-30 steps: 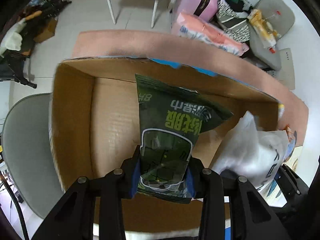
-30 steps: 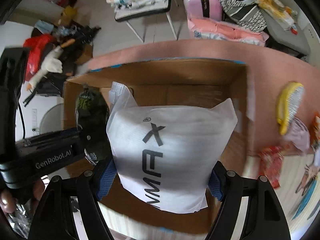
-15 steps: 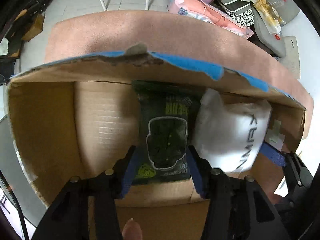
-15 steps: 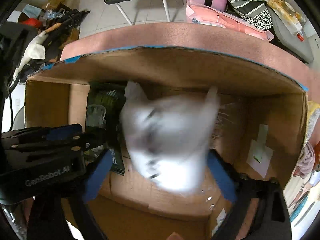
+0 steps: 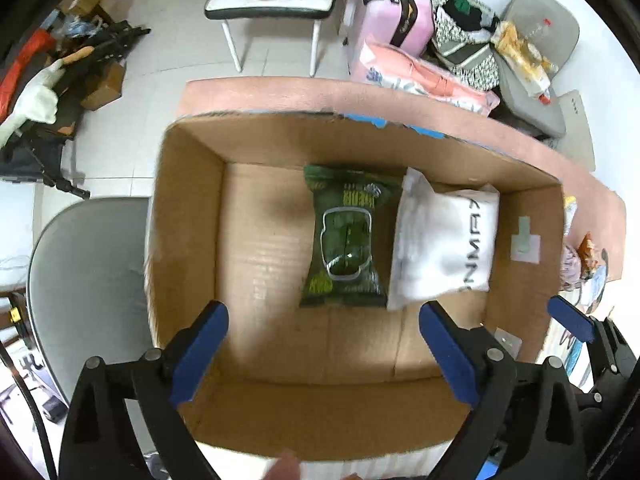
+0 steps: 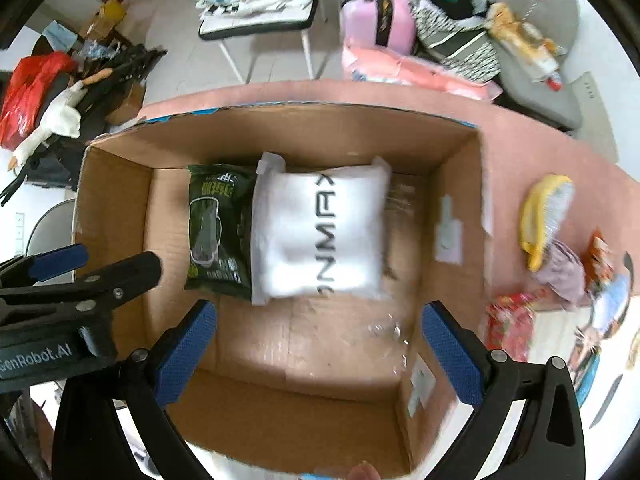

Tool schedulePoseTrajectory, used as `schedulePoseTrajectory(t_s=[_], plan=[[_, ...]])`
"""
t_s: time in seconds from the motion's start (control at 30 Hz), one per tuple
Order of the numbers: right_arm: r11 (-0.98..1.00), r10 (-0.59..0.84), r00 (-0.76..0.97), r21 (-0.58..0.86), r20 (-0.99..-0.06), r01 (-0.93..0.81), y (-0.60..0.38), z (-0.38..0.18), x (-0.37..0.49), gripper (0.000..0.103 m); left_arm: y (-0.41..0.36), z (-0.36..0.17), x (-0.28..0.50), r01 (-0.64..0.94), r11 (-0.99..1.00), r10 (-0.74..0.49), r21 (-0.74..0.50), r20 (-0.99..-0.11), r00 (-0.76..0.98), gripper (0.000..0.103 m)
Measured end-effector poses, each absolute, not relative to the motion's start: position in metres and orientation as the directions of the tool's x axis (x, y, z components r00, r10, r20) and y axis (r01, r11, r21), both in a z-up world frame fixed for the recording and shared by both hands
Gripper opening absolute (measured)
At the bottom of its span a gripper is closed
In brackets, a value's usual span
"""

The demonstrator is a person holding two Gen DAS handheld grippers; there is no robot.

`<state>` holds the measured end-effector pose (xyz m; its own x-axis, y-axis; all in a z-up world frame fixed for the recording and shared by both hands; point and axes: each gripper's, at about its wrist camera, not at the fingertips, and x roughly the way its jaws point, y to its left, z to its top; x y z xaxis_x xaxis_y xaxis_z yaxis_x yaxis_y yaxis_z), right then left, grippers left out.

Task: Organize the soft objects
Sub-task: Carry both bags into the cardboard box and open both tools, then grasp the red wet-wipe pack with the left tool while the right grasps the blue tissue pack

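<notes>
An open cardboard box [image 5: 188, 220] stands on the pink table. On its floor a dark green soft pack [image 5: 346, 240] lies flat, with a white soft pack [image 5: 444, 244] touching its right side. My left gripper [image 5: 322, 316] hangs above the box's near side, its jaws opening, with nothing between them. In the right wrist view the green pack [image 6: 216, 232] and the white pack [image 6: 320, 236] lie side by side beyond my right gripper [image 6: 320, 314], which is open and empty. The left gripper [image 6: 120, 256] shows at the left, over the box wall [image 6: 116, 208].
On the pink table [image 6: 520, 140] right of the box lie a yellow brush-like item [image 6: 544, 216], a red snack packet [image 6: 512, 328] and other small items. A grey chair [image 5: 88, 280] stands left of the box. A pink suitcase [image 5: 392, 20] and bags crowd the floor behind.
Both grippers let go: the green pack and the white pack now lie on the box floor. Both grippers have opened wide and risen above the box after dipping into it.
</notes>
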<state>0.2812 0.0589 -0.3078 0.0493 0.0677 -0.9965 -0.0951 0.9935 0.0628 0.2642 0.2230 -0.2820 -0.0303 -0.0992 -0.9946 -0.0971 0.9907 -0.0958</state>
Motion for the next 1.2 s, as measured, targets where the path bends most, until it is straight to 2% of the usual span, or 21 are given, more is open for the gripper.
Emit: schedulePoseTrajectory(t_s=[0.4,0.9,1.1,1.2], plan=[[0.998,0.019,0.229,0.004,-0.973,-0.068,0.034,-0.240,0.192,0.103,0.205,-0.230,0.193,-0.089,0.996,-0.013,-0.030,-0.983,0.181,0.098],[0.989,0.133,0.264,0.110,-0.955,-0.098,0.015,-0.213,0.121,0.103,0.175,-0.182,0.142,-0.059,0.998,-0.015,-0.033,-0.959,0.284,0.100],[0.991,0.112,0.301,0.128,-0.947,0.032,-0.071,-0.197,0.118,0.103,0.105,-0.168,0.150,0.026,0.998,-0.064,-0.059,-0.952,0.298,0.100],[0.975,0.086,0.301,0.142,-0.950,0.168,-0.150,-0.196,0.120,0.103,0.052,-0.172,0.167,0.073,0.994,-0.101,-0.083,-0.955,0.280,0.100]])
